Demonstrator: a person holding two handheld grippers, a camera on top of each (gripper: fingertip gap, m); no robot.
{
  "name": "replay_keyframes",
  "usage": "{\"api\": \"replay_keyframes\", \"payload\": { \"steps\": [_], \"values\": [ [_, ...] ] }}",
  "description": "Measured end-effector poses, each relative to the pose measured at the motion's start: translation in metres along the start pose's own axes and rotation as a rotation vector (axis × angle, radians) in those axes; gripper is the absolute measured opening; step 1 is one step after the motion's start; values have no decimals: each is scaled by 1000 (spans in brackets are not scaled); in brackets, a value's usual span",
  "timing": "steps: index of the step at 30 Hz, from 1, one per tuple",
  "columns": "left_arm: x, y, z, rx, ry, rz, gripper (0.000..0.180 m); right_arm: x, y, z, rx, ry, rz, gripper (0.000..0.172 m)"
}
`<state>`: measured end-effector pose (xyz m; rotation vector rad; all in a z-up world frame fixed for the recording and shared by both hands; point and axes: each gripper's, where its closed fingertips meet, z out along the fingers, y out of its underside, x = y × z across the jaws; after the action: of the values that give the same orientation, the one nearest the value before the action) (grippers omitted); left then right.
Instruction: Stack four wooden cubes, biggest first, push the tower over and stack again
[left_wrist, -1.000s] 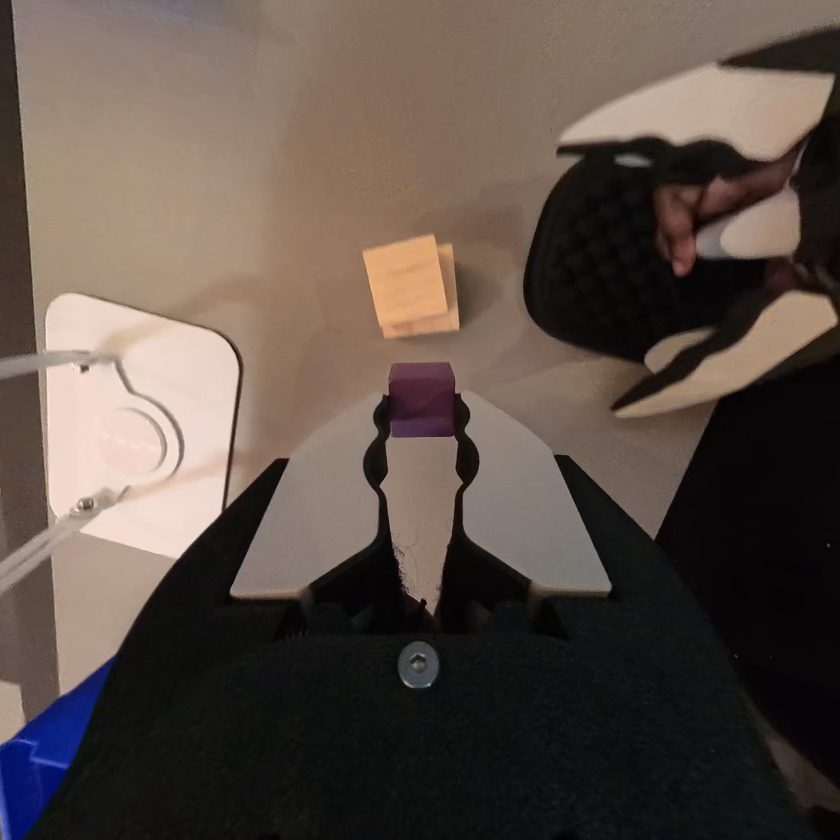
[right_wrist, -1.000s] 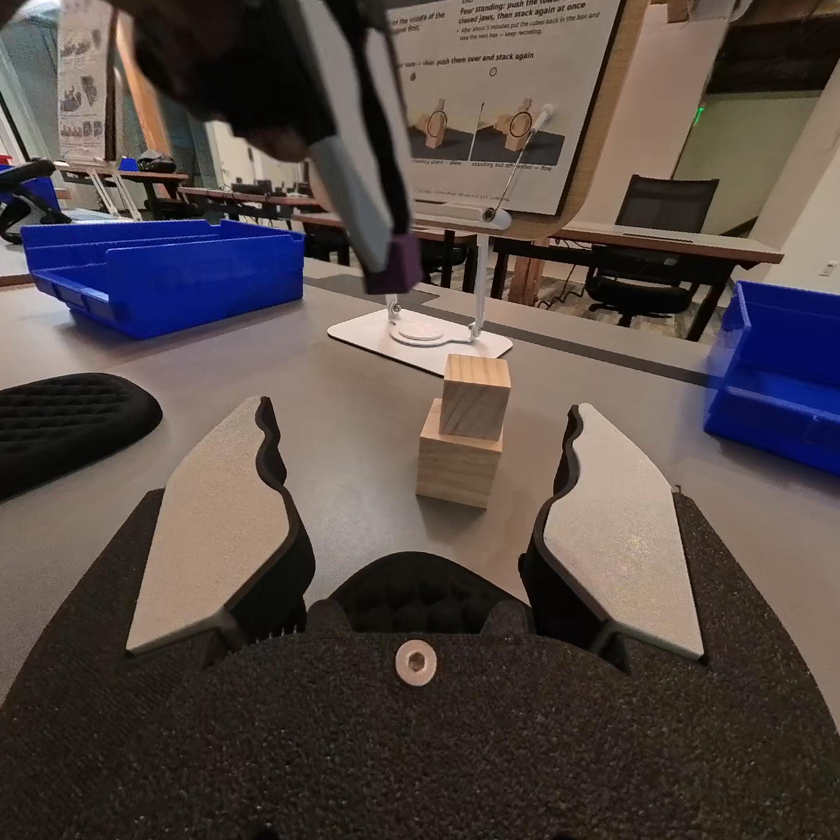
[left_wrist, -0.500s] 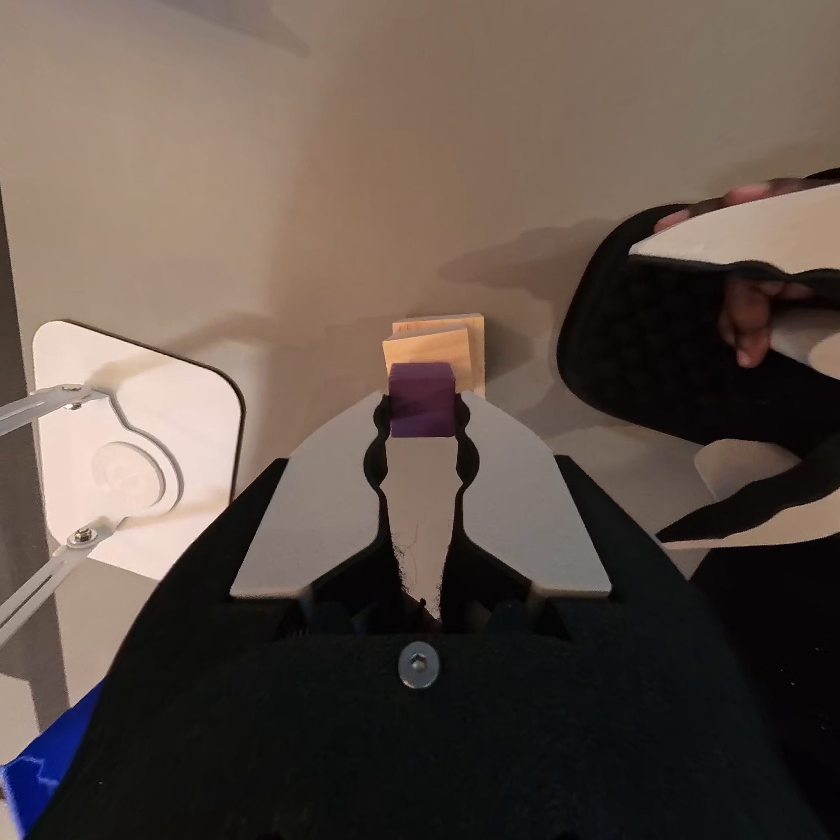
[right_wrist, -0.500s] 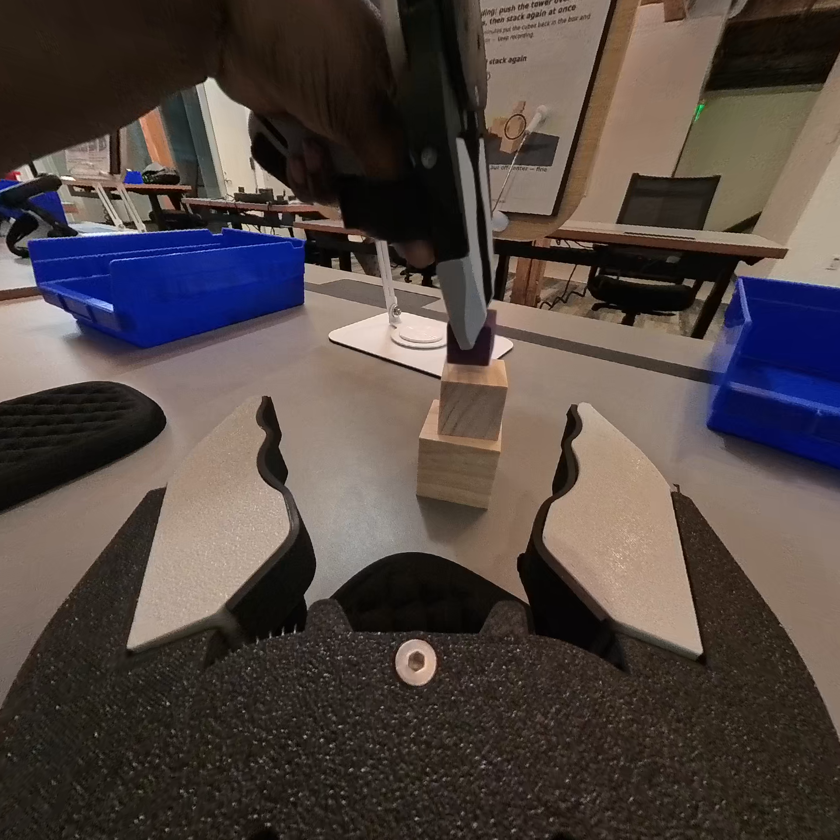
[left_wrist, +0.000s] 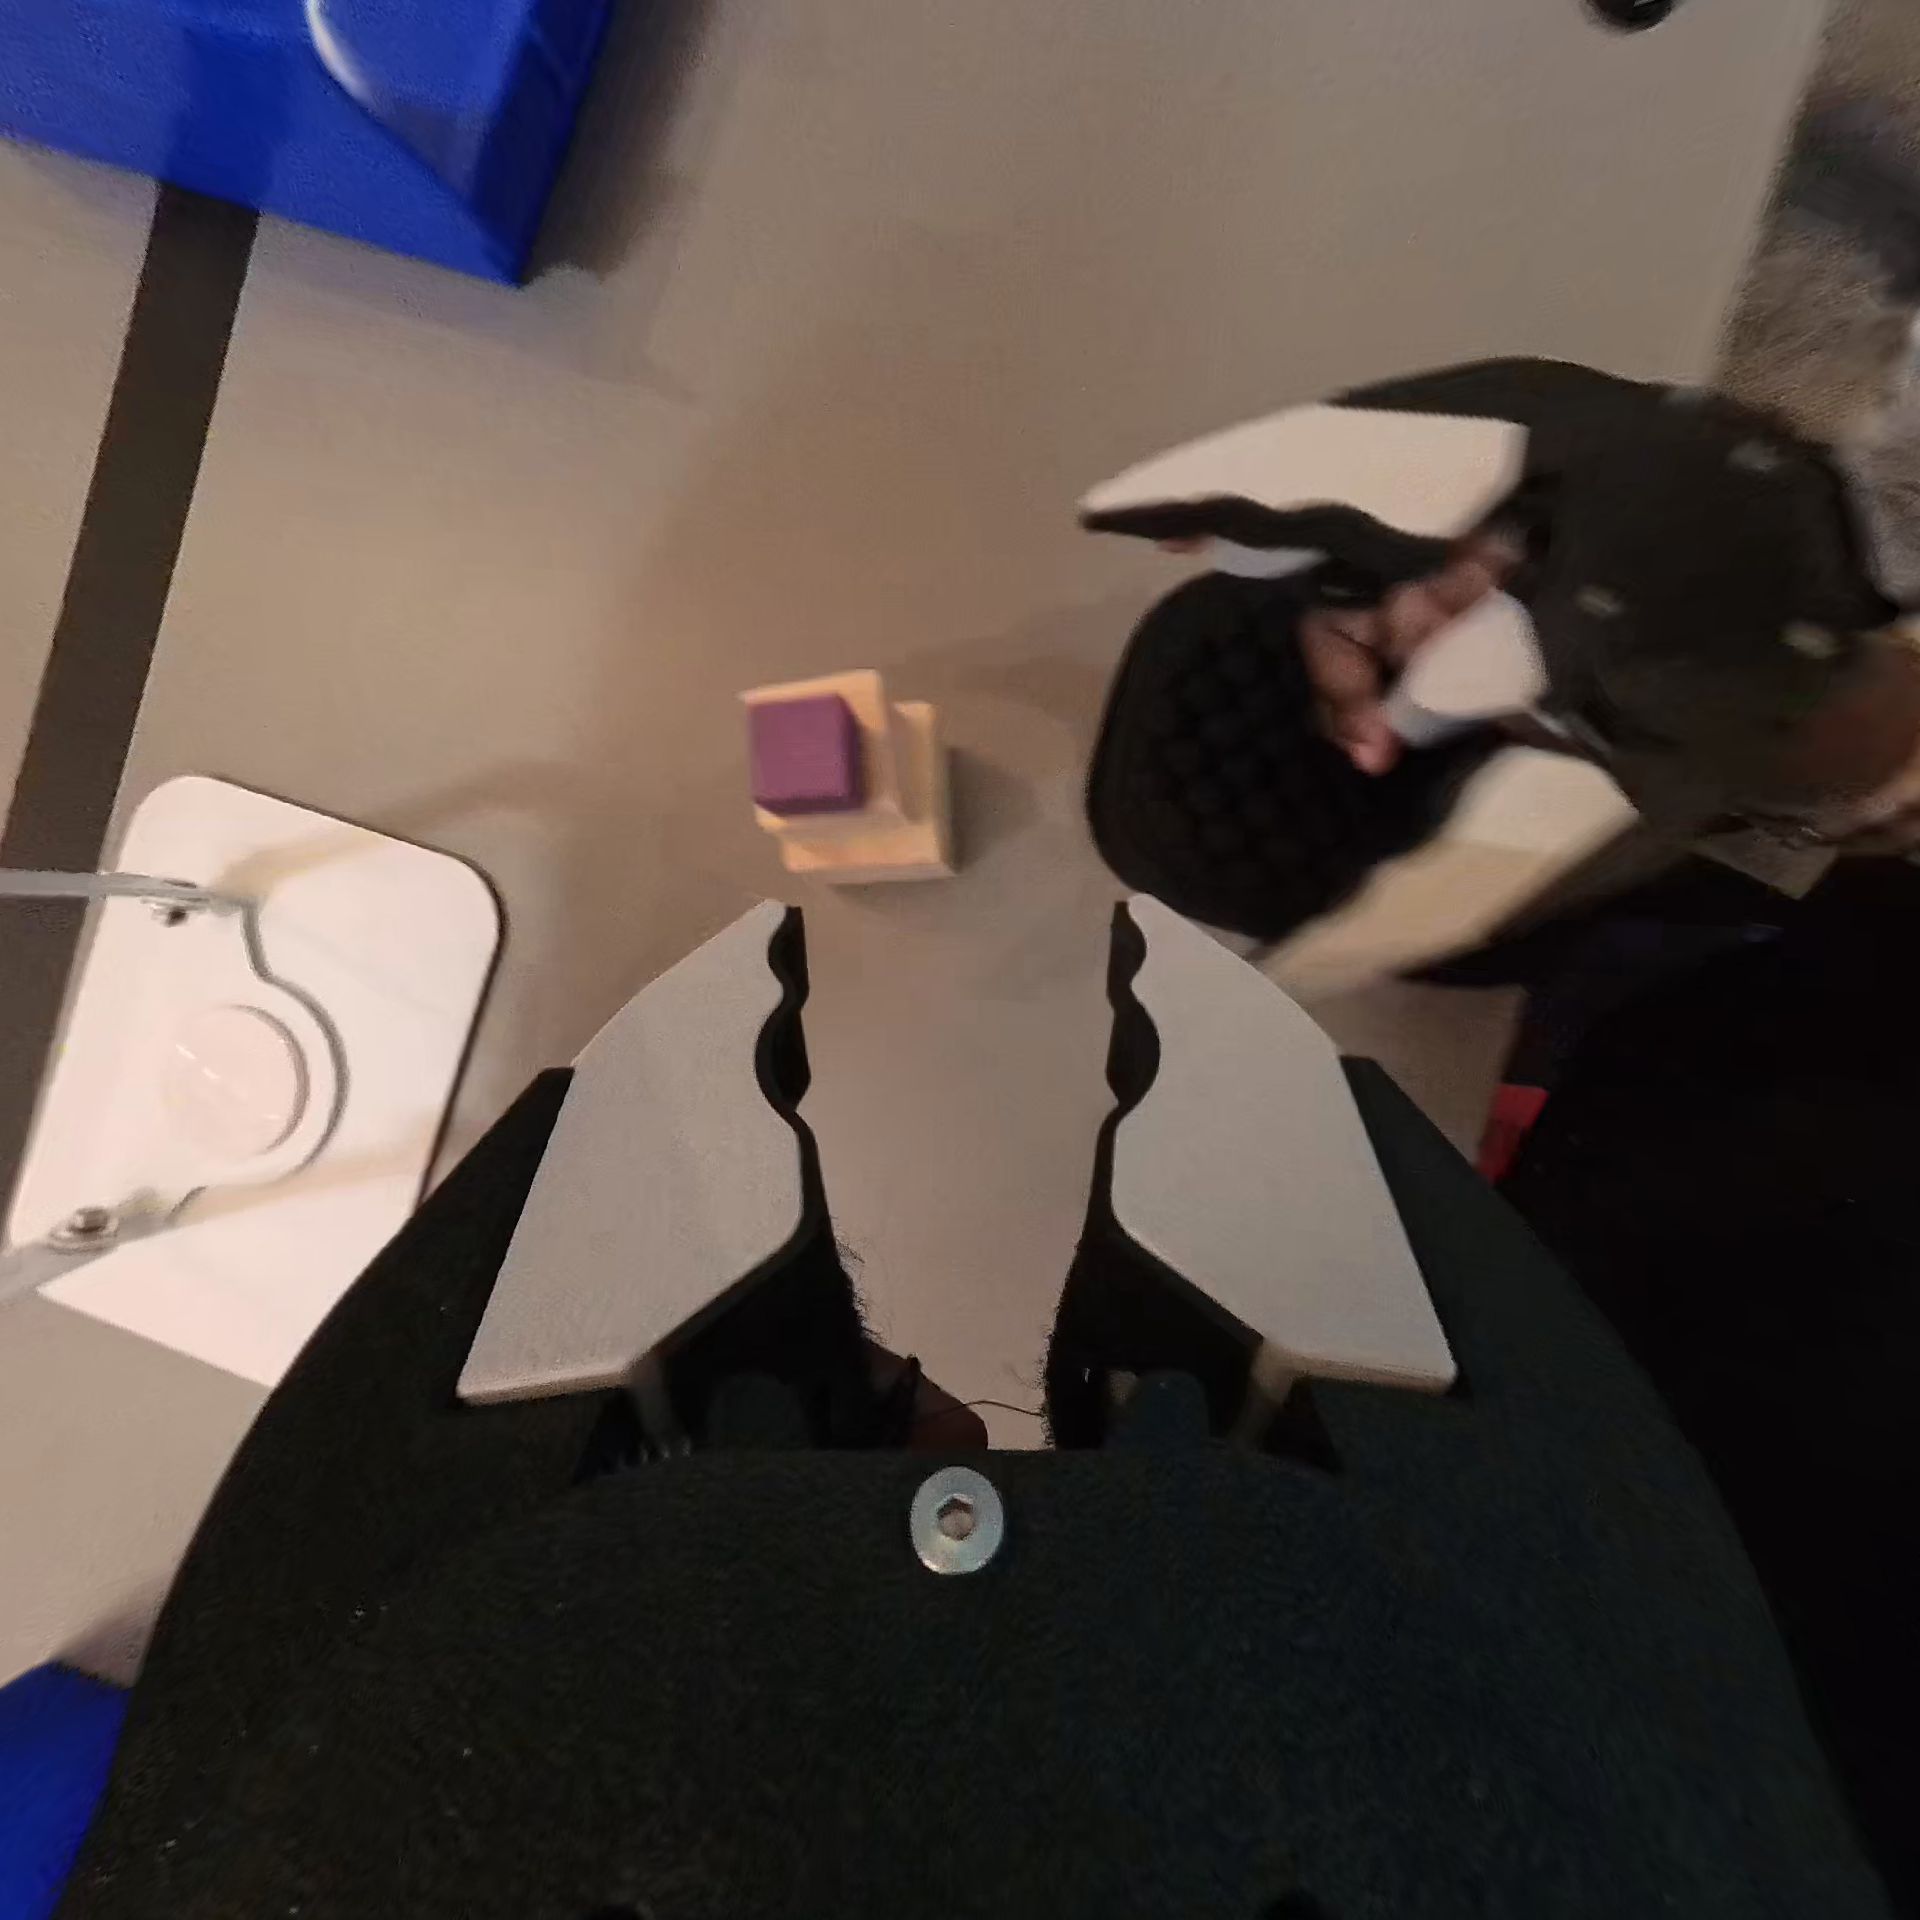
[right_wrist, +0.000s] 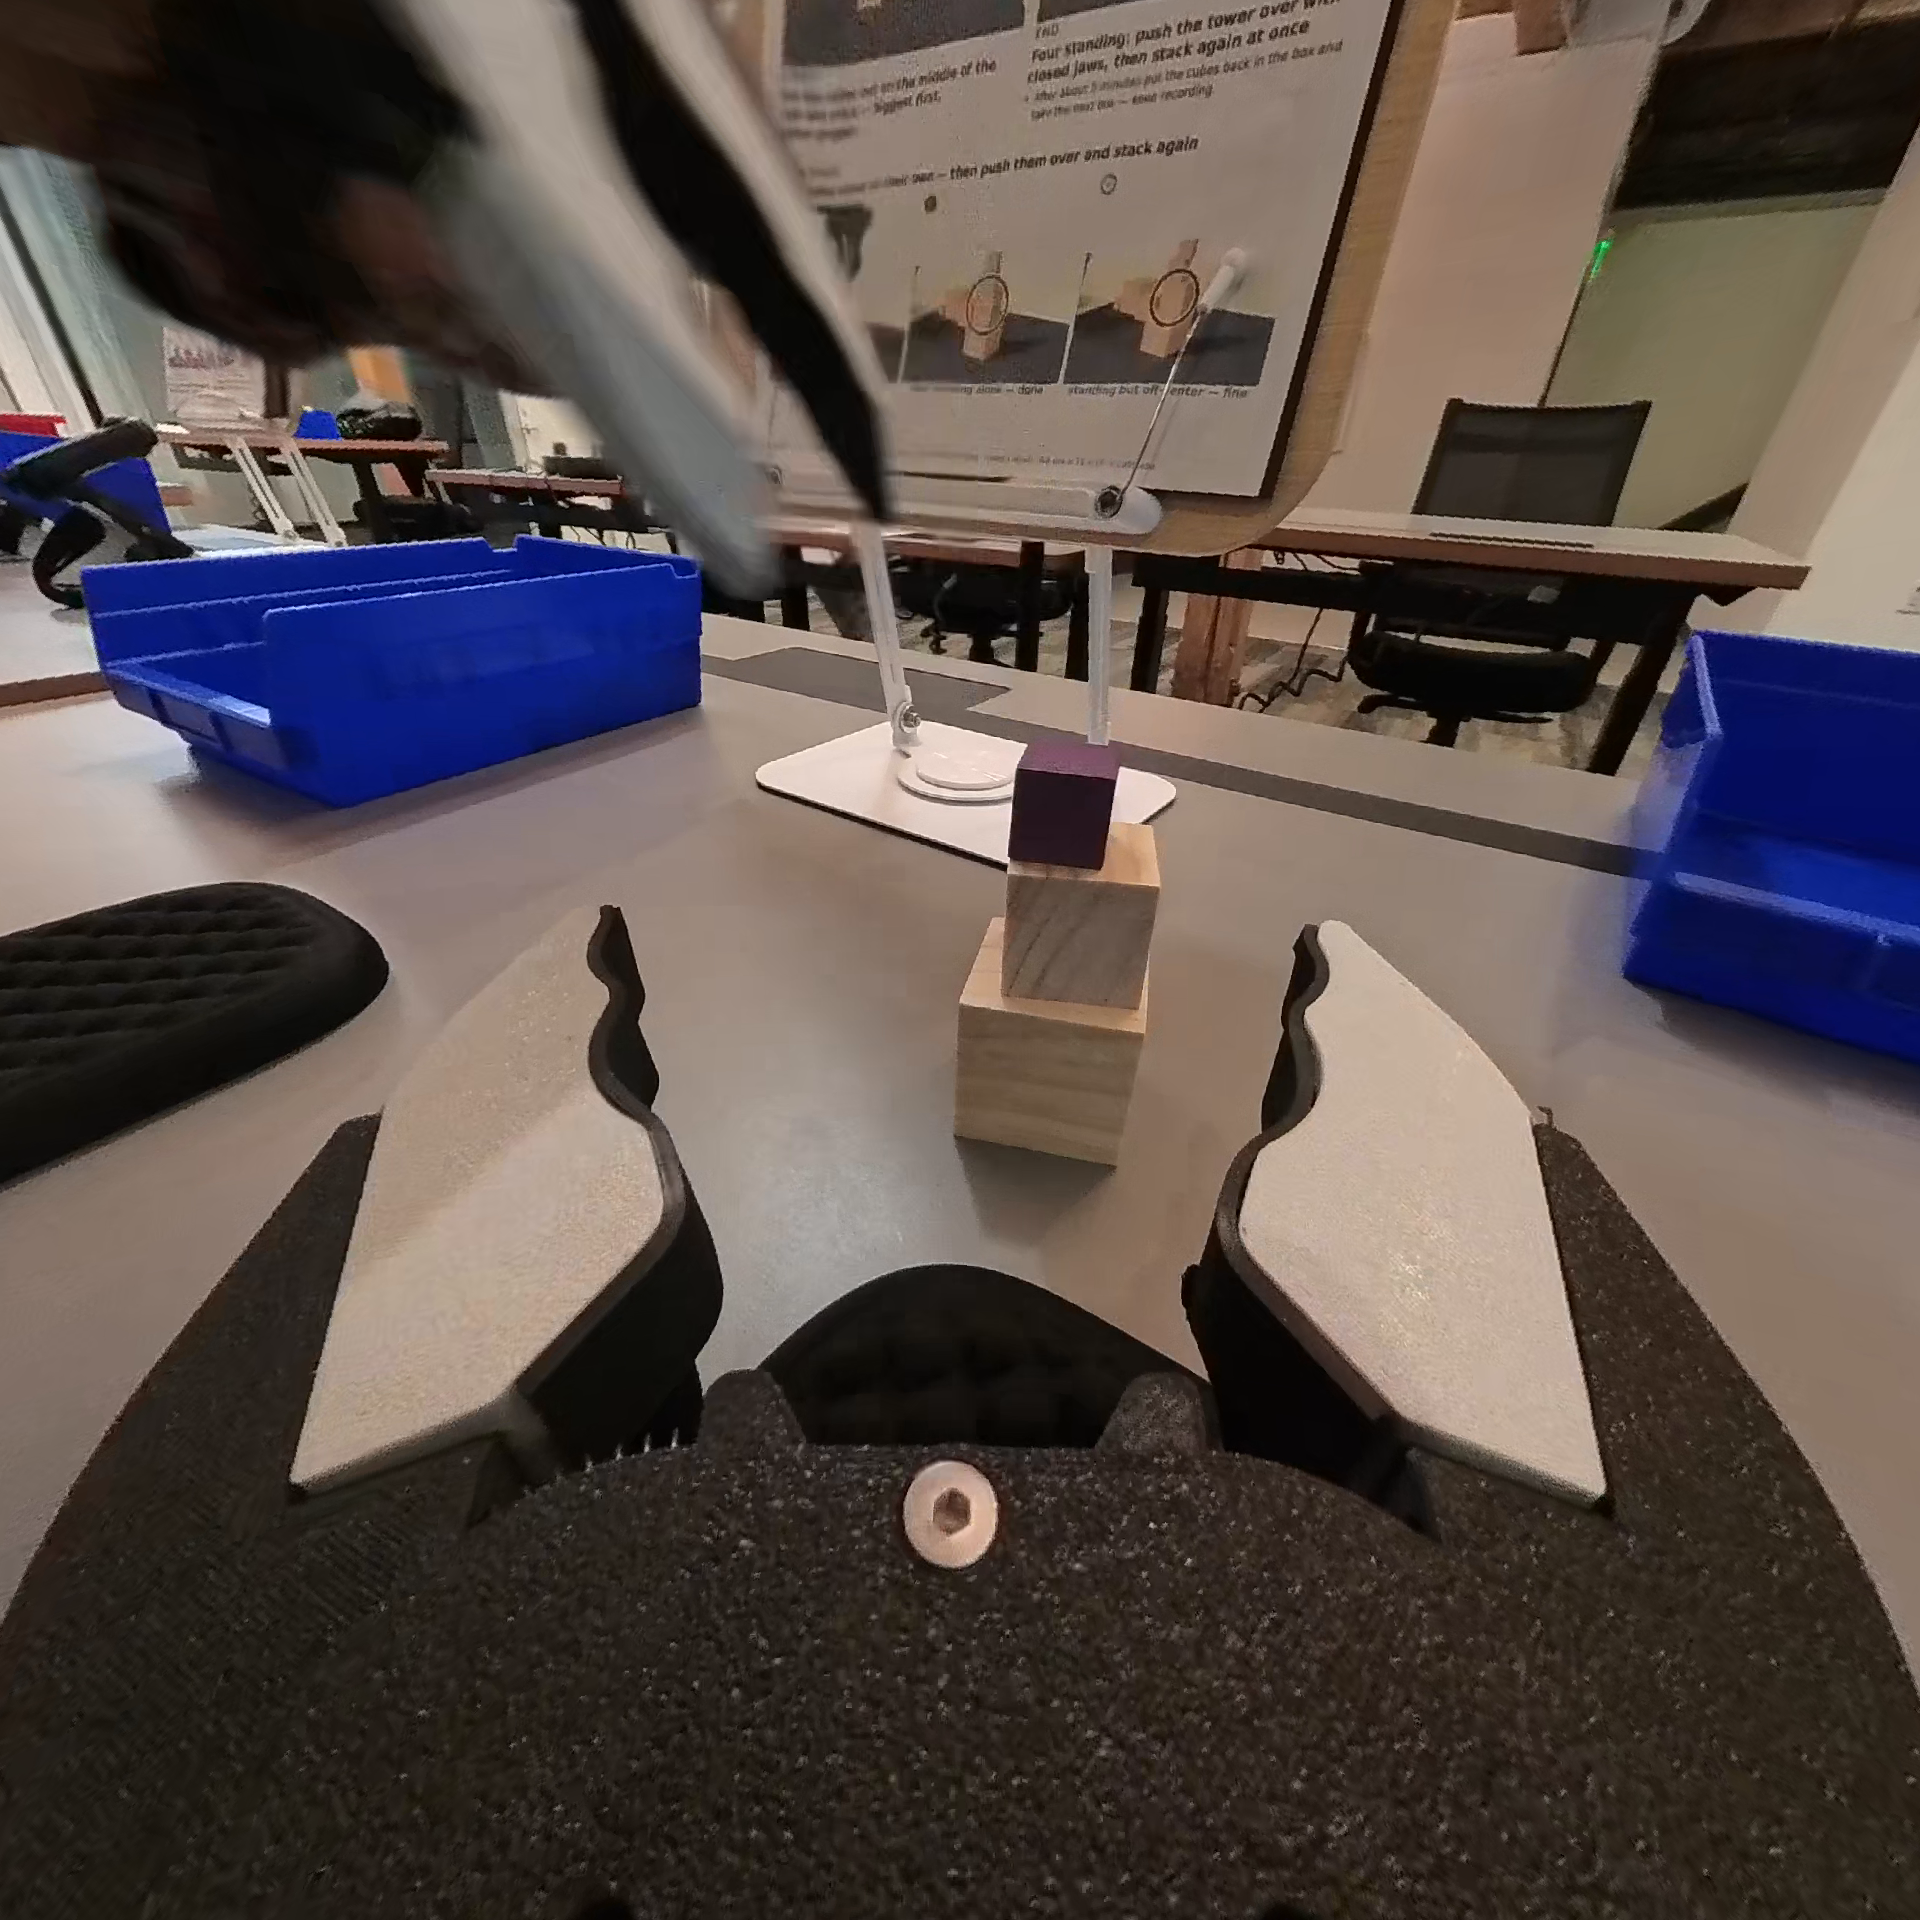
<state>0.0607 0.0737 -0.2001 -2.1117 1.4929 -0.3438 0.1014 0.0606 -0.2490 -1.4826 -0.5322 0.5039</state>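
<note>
Left tool (left_wrist: 951, 914) apart, bare, above purple cube (left_wrist: 800, 753) topping two wooden cubes (right_wrist: 1055, 997) on tabletop (right_wrist: 727, 935). Right tool (right_wrist: 961, 935) wide apart, bare, near stack.

A flat grey tabletop (right_wrist: 623, 935), crossed by a dark strip, is seen. Directly on it are set a large pale wooden cube (right_wrist: 1049, 1081) bearing two smaller cubes, a white rounded stand base (right_wrist: 831, 774), two blue plastic bins (right_wrist: 395, 665) (right_wrist: 1787, 883) and a black textured pad (right_wrist: 156, 987).
</note>
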Motion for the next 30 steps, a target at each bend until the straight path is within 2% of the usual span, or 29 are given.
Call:
{"api": "replay_keyframes", "payload": {
  "steps": [3,5,9,11,13,16,19,23,26,28,30],
  "values": [
    [62,33,-38,118,34,20,47,-1,-2,-1,15,1,-10,115],
    [120,66,-48,163,86,34,38,-1,-1,-1,12,-1,-13,114],
    [197,162,-12,57,-7,34,28,-5,0,0,-1,-14,-35,114],
    [221,200,18,26,-10,-16,25,-8,0,0,4,-17,-67,114],
    [240,224,46,33,18,-39,25,-11,-1,-1,13,-14,-98,113],
    [243,241,79,43,-40,-22,23,-14,-2,-2,25,-9,-127,111],
    [249,254,103,-28,-31,79,24,-15,-3,-3,32,-8,-136,111],
    [248,270,129,-131,22,50,31,-12,-3,-3,34,-8,-114,107],
    [242,293,147,-253,5,81,28,-11,-4,-4,42,-8,-96,105],
    [239,290,152,-233,-23,140,23,-9,-5,-5,46,-5,-81,105],
    [238,275,137,-180,-2,107,23,-8,-6,-5,54,-6,-68,104]
  ]
}}
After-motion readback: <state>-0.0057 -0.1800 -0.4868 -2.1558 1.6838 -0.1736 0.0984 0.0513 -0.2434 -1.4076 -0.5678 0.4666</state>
